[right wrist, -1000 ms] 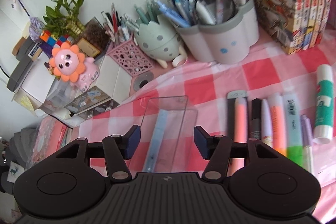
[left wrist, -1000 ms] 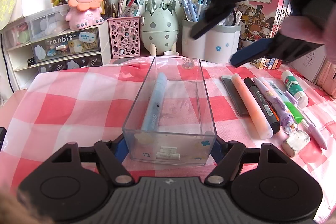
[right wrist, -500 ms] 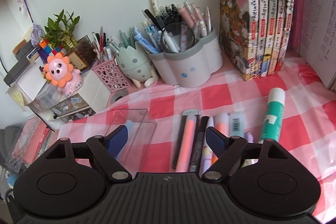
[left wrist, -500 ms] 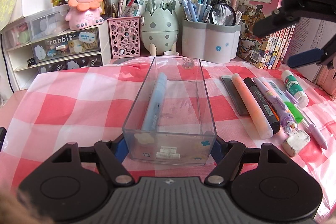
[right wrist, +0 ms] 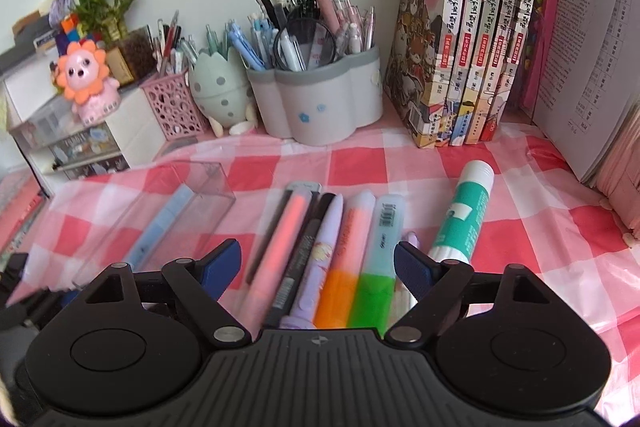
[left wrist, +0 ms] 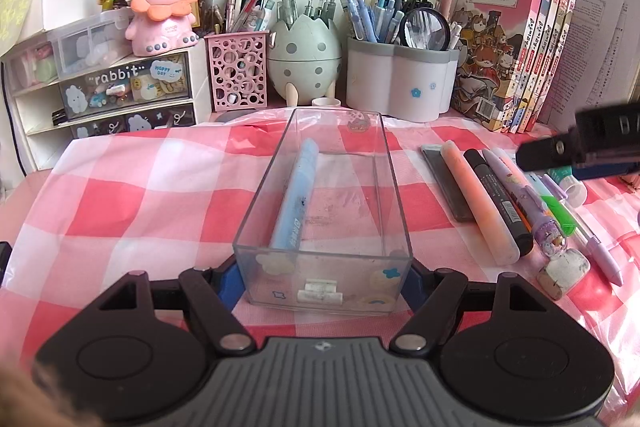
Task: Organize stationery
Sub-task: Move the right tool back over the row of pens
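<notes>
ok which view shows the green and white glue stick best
The right wrist view: the green and white glue stick lies in full view on the checked cloth, label and cap visible. In the left wrist view the right gripper hides most of it, leaving only its white cap end.

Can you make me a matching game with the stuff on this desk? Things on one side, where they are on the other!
Things:
1. blue highlighter
2. magnifying glass
3. glue stick
4. pink lion toy

Places:
A. on top of the small drawer unit
B. lying on the checked tablecloth, right of the row of pens
C. inside the clear box
D. standing in the white flower-shaped pen holder

Pairs: 1-C, 2-D, 3-B, 4-A
</notes>
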Demonstrator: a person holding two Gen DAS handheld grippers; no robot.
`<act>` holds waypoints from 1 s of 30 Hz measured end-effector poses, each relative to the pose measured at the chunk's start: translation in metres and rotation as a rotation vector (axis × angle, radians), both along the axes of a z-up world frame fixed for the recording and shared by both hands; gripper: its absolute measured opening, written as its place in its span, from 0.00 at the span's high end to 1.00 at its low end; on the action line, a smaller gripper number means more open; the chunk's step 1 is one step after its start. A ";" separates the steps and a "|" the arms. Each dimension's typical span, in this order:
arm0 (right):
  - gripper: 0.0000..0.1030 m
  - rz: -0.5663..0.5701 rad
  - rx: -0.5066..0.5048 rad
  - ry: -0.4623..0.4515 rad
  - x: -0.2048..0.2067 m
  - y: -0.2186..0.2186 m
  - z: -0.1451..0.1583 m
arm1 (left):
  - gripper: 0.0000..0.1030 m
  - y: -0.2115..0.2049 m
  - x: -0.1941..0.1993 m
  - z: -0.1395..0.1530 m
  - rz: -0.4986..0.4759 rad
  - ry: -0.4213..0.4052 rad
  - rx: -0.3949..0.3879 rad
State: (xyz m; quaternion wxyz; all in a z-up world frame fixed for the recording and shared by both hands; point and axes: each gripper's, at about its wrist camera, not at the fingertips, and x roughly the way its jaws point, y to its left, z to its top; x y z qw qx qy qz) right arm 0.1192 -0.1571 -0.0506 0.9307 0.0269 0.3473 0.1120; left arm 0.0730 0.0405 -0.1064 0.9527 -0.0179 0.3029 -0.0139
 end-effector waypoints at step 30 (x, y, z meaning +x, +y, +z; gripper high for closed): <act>0.63 0.005 -0.144 0.089 -0.016 -0.033 -0.025 | 0.52 0.000 0.000 0.000 -0.001 -0.001 -0.004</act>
